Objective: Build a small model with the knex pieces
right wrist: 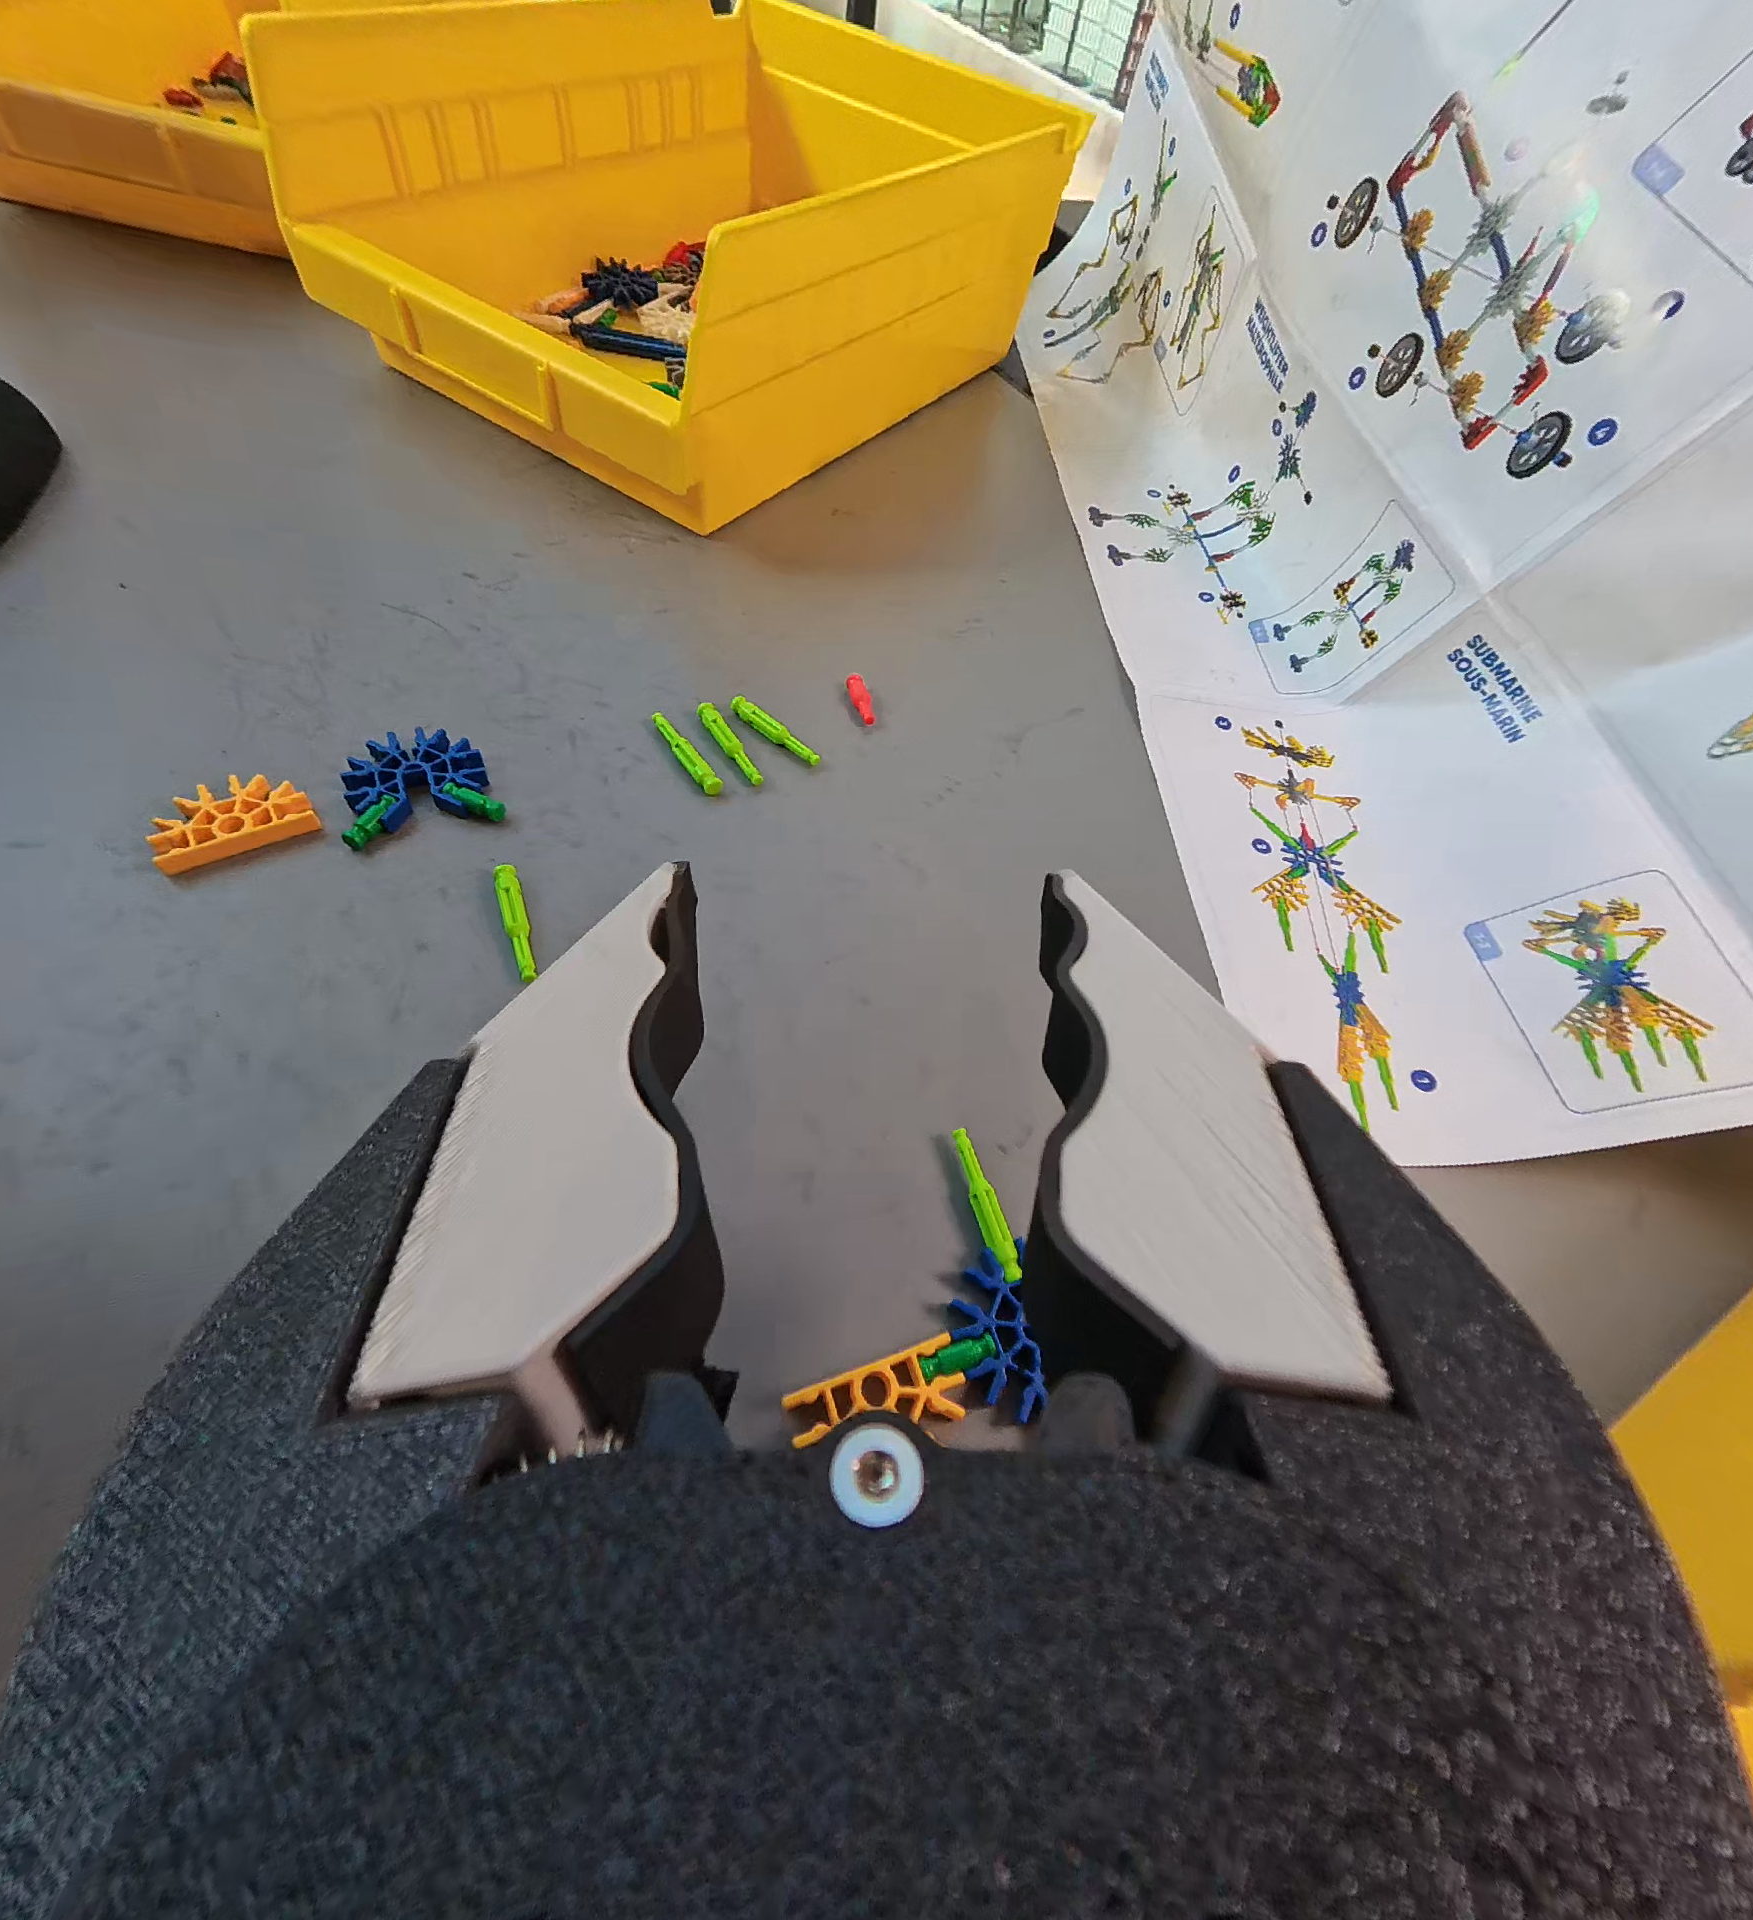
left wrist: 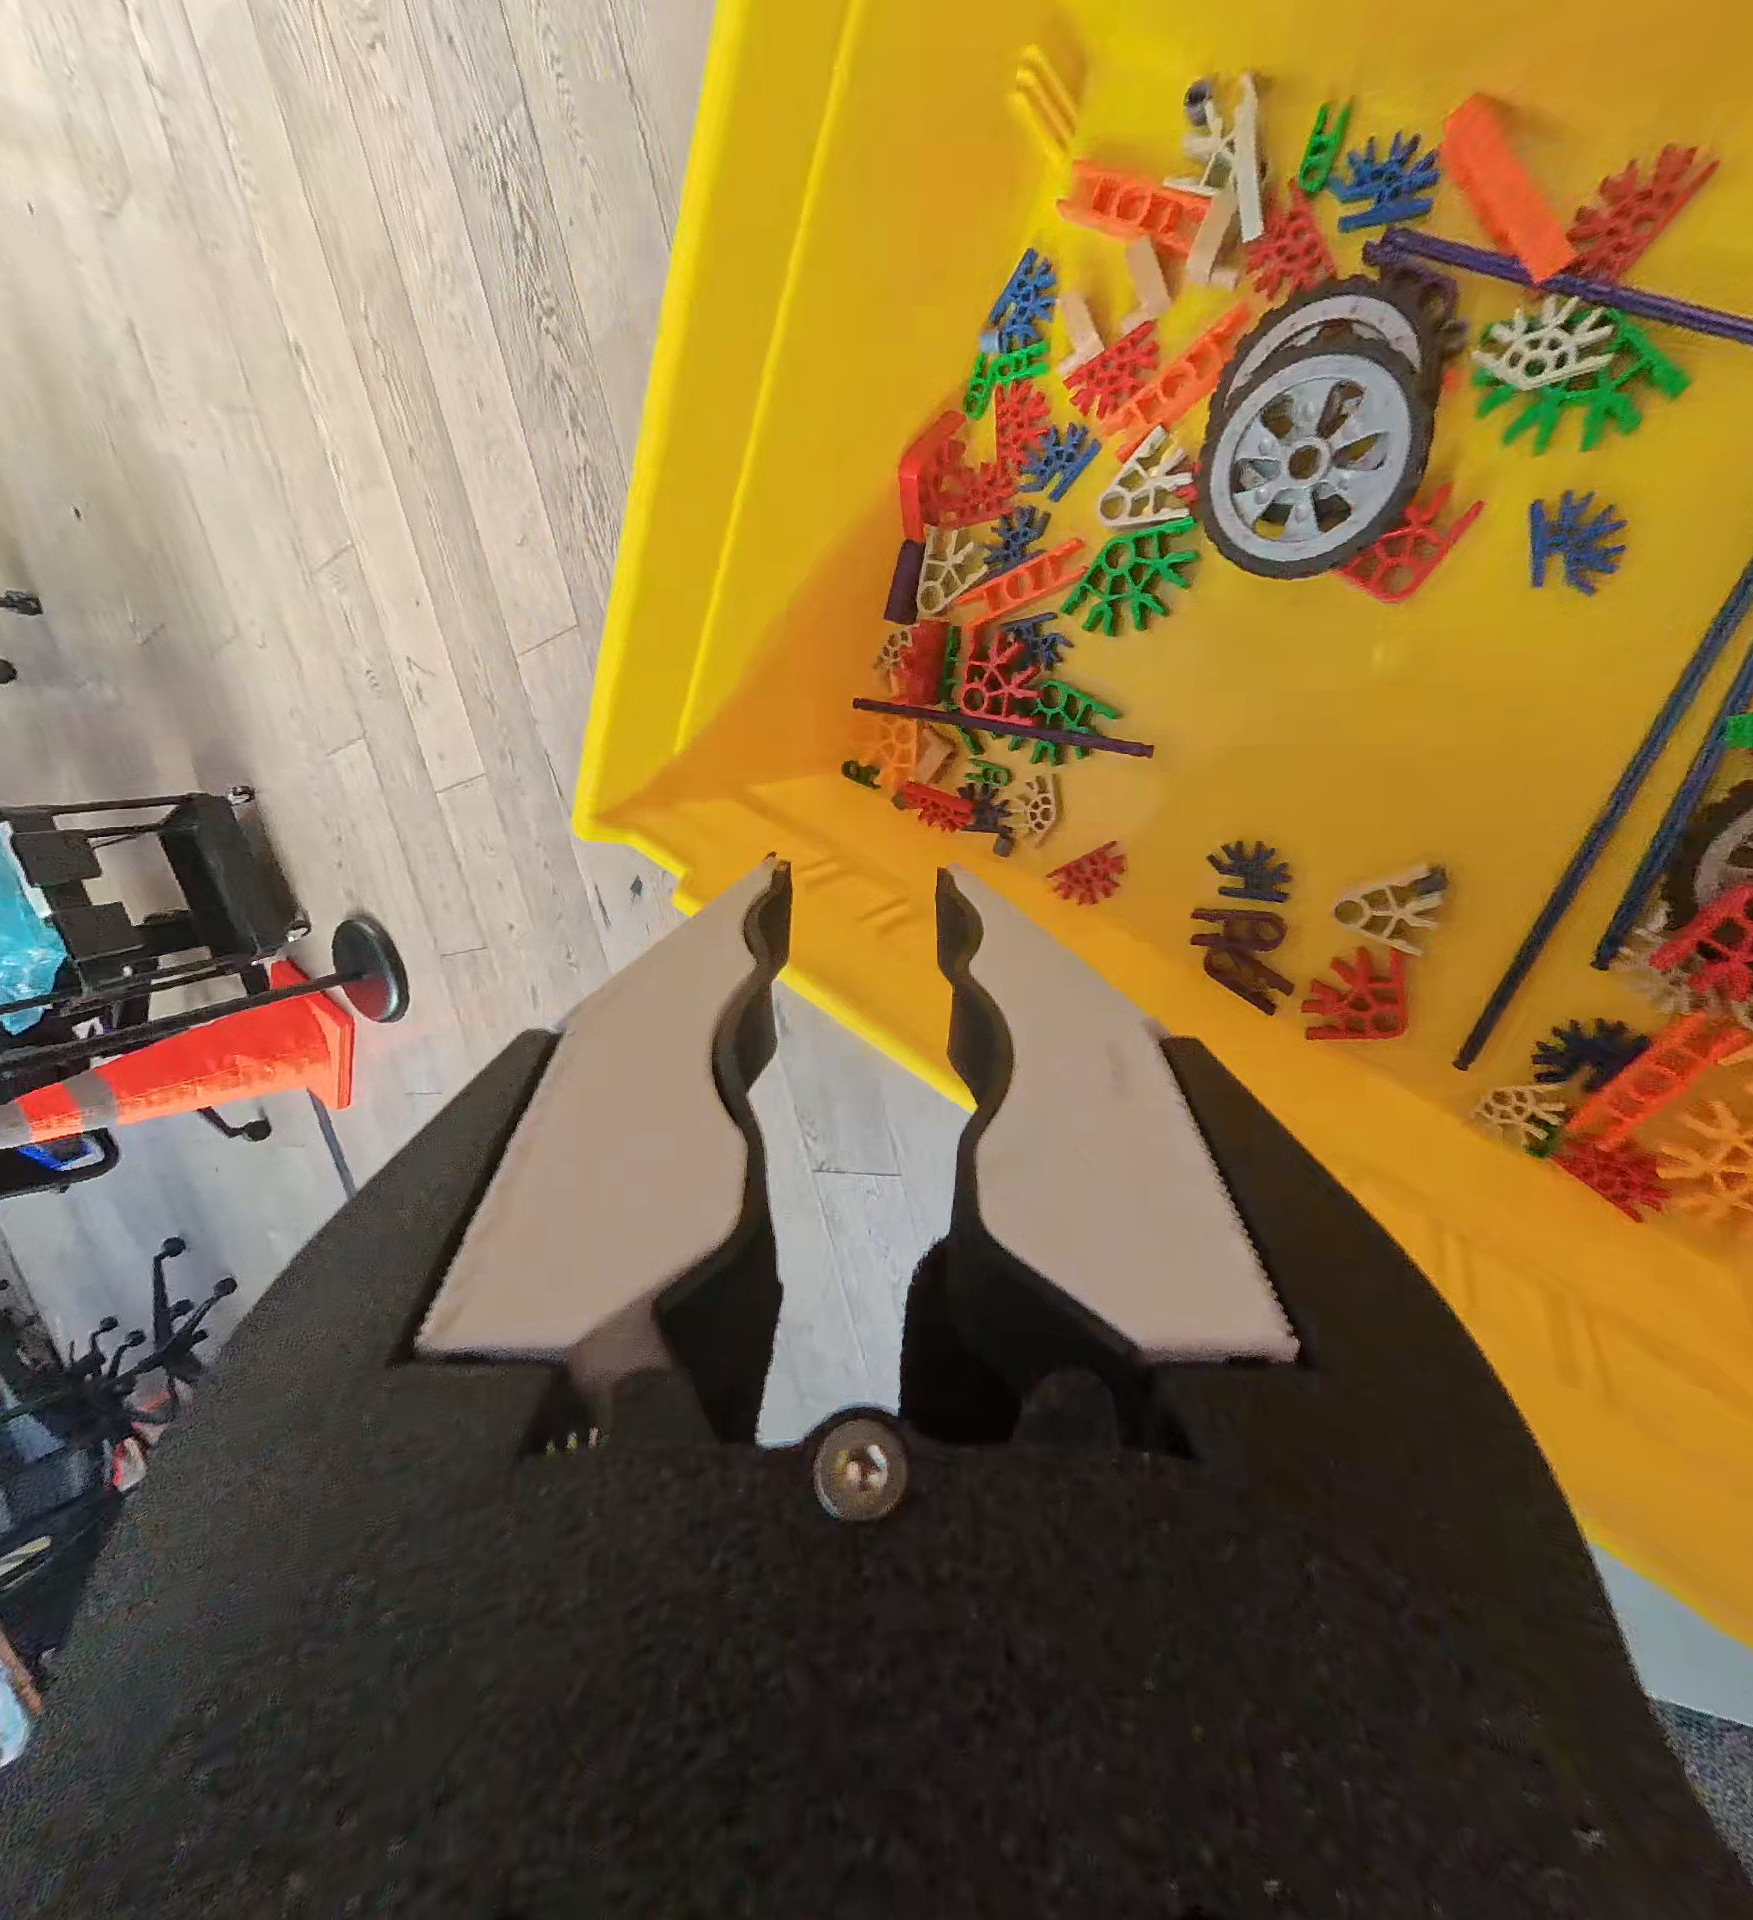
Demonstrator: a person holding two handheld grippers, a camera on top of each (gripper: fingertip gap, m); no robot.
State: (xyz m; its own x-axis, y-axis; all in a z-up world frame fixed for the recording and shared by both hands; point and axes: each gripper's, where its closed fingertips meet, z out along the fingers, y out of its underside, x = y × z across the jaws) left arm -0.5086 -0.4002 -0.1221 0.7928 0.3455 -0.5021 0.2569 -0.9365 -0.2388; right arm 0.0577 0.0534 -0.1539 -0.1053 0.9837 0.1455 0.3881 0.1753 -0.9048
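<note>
Both your tools gape, holding nothing.
Your left tool (left wrist: 864, 883) hangs over the corner of a yellow bin (left wrist: 1319, 1039) of loose parts. Your right tool (right wrist: 870, 878) hovers above the worktop (right wrist: 851, 623), a blue-and-orange assembly (right wrist: 965, 1361) beneath it, green rods (right wrist: 732, 740) beyond.

Pale wood-plank floor (left wrist: 280, 416); black cart (left wrist: 124, 904) at 9 o'clock w/ orange cone (left wrist: 176, 1081) beside it. Grey tabletop (right wrist: 332, 1039) in right wrist view.
</note>
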